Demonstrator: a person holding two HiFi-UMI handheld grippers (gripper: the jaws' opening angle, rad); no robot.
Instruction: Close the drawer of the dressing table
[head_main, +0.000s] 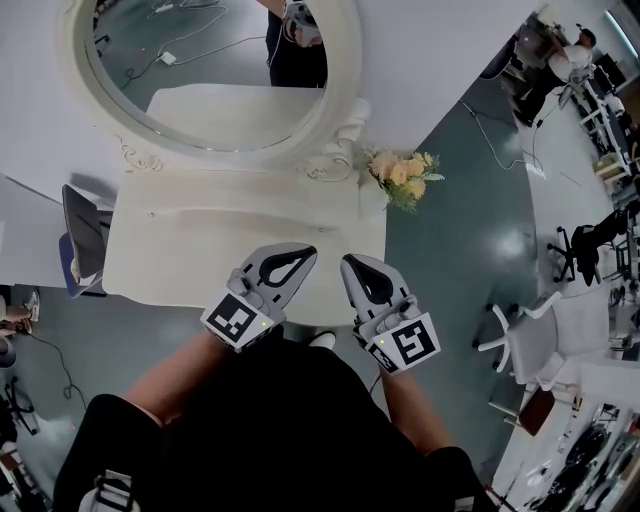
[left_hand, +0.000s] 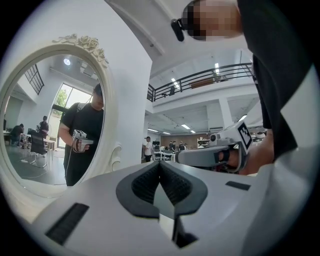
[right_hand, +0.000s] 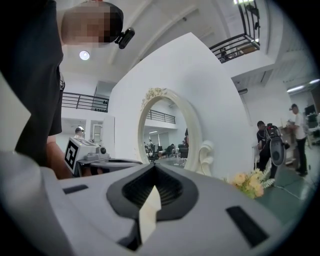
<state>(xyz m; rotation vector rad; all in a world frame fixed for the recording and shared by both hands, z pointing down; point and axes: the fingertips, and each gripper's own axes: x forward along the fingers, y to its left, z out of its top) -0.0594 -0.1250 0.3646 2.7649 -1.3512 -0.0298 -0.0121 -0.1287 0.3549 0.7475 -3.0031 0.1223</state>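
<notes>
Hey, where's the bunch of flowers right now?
In the head view the flowers sit at the dressing table's back right corner, just right of the oval mirror.

The left forearm (head_main: 172, 385) and right forearm (head_main: 412, 412) reach forward side by side, holding the left gripper (head_main: 303, 254) and right gripper (head_main: 352, 266) level, tips angled toward each other but apart, each with jaws closed together, empty.
</notes>
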